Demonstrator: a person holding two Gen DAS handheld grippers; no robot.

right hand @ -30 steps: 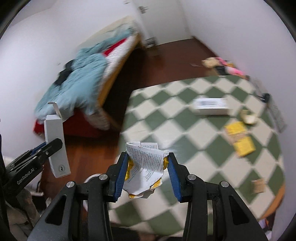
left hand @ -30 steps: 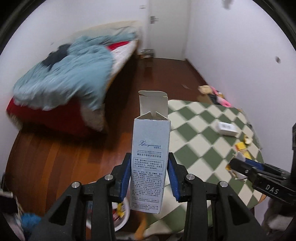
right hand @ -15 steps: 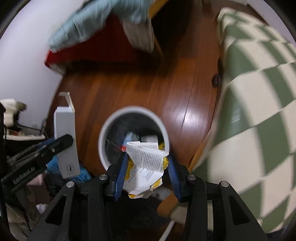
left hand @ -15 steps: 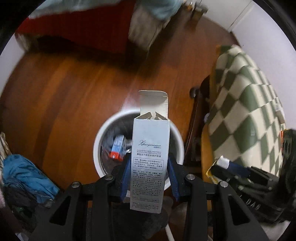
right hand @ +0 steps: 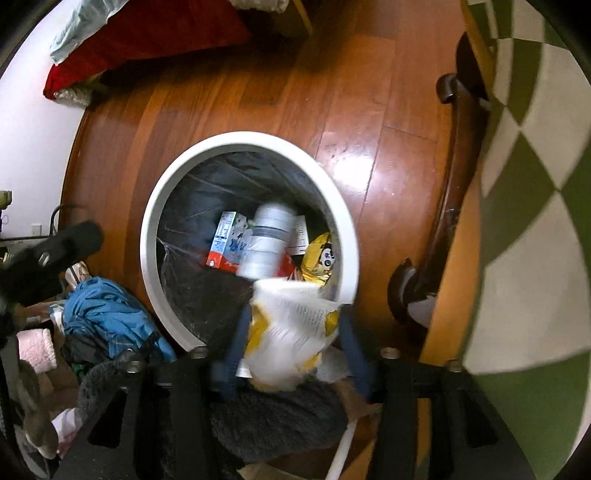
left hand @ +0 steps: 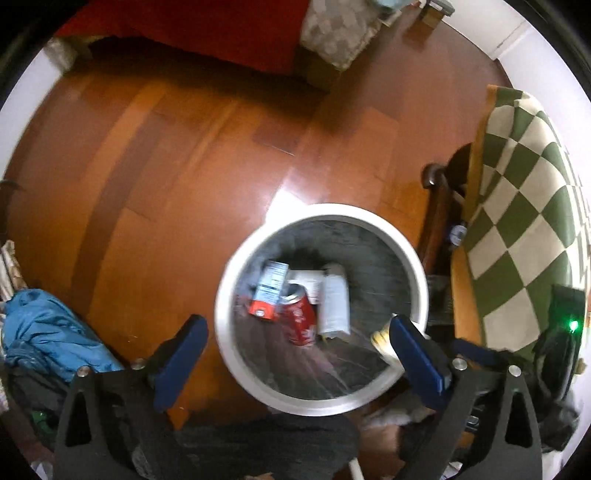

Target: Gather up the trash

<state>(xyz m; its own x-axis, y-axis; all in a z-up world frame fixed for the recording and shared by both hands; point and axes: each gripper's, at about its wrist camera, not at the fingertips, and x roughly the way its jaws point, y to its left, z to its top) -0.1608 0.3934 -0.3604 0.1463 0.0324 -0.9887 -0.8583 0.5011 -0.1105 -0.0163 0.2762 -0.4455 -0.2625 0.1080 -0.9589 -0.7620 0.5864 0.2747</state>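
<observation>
A white round bin [left hand: 421,280] with a dark liner stands on the wooden floor, right under both grippers. My left gripper [left hand: 299,354] points straight down over it, and its jaws are opening wide with nothing between them. The tall white box [left hand: 334,302] lies in the bin beside a red can [left hand: 299,321] and a small carton [left hand: 269,291]. In the right wrist view the bin [right hand: 155,236] holds the blurred white box [right hand: 267,240] and a yellow packet [right hand: 321,258]. My right gripper [right hand: 295,347] is opening, and the crumpled white and yellow wrapper [right hand: 291,328] sits loose between its fingers.
A table with a green and white checked cloth [left hand: 517,221] stands right of the bin on dark wooden legs [left hand: 436,221]. A blue cloth pile [left hand: 48,332] lies on the floor at the left. The red bed base [left hand: 207,33] runs along the top.
Both grippers swung down from the table to above the bin. The left one let go of the white box, which dropped into the bin. The right jaws have widened around the wrapper.
</observation>
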